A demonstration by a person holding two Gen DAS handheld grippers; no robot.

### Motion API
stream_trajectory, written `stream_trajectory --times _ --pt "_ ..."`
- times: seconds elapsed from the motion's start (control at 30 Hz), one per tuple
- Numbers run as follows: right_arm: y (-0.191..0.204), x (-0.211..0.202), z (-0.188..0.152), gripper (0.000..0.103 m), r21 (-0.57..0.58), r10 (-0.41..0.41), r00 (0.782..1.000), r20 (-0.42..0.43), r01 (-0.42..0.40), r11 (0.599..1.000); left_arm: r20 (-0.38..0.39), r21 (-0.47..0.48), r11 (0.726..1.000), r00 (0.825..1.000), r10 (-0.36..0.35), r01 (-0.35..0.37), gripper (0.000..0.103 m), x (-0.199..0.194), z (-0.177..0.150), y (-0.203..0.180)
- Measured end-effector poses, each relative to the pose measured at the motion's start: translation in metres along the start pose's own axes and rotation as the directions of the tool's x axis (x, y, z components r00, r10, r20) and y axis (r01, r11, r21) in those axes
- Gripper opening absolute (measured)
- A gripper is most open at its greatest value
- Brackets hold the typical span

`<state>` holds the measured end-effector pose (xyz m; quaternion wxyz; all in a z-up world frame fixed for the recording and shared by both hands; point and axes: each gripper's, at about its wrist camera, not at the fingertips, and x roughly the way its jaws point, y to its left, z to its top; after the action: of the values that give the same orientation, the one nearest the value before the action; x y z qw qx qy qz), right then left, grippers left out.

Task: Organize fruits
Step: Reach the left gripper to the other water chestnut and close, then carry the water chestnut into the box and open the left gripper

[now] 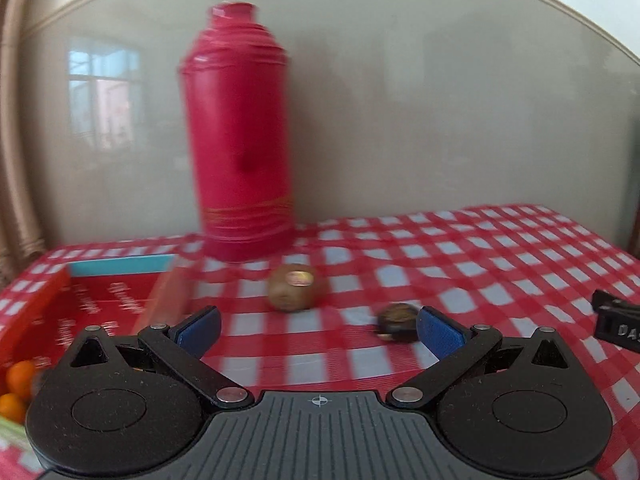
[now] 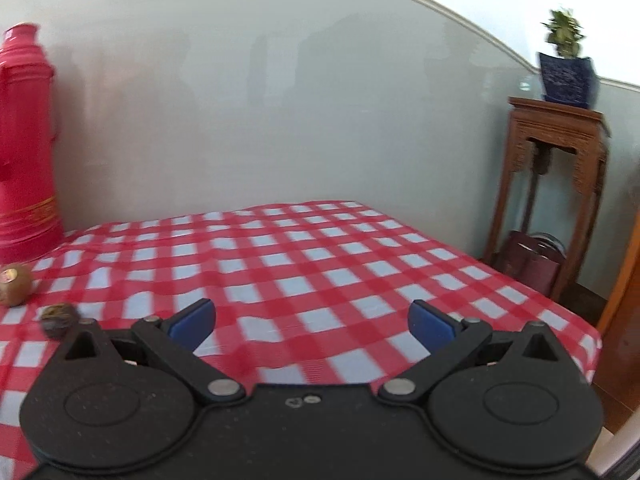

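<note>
A brown kiwi (image 1: 294, 287) with a sticker lies on the checked cloth ahead of my left gripper (image 1: 318, 330), which is open and empty. A small dark brown fruit (image 1: 397, 317) lies just beyond its right fingertip. A red box (image 1: 86, 312) at the left holds small oranges (image 1: 20, 376). In the right wrist view the kiwi (image 2: 14, 284) and the dark fruit (image 2: 59, 319) sit at the far left. My right gripper (image 2: 310, 322) is open and empty over the cloth.
A tall red thermos (image 1: 240, 136) stands at the back by the wall; it also shows in the right wrist view (image 2: 26, 148). A black object (image 1: 618, 325) sits at the right edge. A wooden stand (image 2: 554, 184) with a potted plant (image 2: 564, 68) is beyond the table's right edge.
</note>
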<state>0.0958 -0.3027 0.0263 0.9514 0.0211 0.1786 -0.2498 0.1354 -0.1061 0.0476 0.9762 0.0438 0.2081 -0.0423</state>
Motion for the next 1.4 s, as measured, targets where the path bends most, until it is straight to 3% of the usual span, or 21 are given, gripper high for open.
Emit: stream_trajectory --times 0.17,0.43,0.5,0.63,0.7,0.73,0.8,1.07,1.4 --pt "-0.026 0.001 0.001 0.097 0.058 -0.051 0.999 0.009 0.05 0.997 -0.042 0.019 0.999 0.999 -0.028 0.029 0.103 0.024 0.003 -0.029" --pt "-0.045 0.003 0.001 0.097 0.09 -0.044 0.999 0.0 0.043 0.995 -0.112 0.033 0.998 0.992 -0.055 0.059 0.1 0.07 0.007 -0.051" --pt "-0.047 0.004 0.001 0.097 0.096 -0.044 0.999 -0.005 0.044 0.994 -0.143 0.034 0.997 0.987 -0.068 0.073 0.084 0.081 0.006 -0.055" --pt "-0.052 0.005 0.002 0.097 0.12 -0.035 0.999 -0.012 0.037 0.992 -0.195 0.018 0.998 0.979 -0.063 0.068 0.073 0.099 0.001 -0.059" --pt "-0.052 0.005 0.002 0.097 0.129 -0.028 1.0 -0.013 0.03 0.991 -0.213 0.012 0.997 0.975 -0.066 0.07 0.057 0.105 -0.003 -0.061" --pt "-0.052 0.005 0.002 0.097 0.131 -0.024 1.0 -0.014 0.026 0.991 -0.224 0.007 0.997 0.972 -0.071 0.074 0.056 0.108 -0.004 -0.061" --pt "-0.05 0.006 0.002 0.097 0.129 -0.021 1.0 -0.018 0.023 0.991 -0.215 0.005 0.998 0.975 -0.063 0.066 0.048 0.107 -0.005 -0.062" --pt "-0.044 0.007 0.002 0.097 0.121 -0.004 1.0 -0.019 0.007 0.993 -0.197 -0.015 0.997 0.978 -0.071 0.07 0.047 0.101 0.0 -0.057" --pt "-0.029 0.004 0.002 0.097 0.11 0.026 0.999 -0.019 -0.024 0.994 -0.086 0.014 0.999 0.996 -0.03 0.031 0.047 0.059 0.021 -0.031"
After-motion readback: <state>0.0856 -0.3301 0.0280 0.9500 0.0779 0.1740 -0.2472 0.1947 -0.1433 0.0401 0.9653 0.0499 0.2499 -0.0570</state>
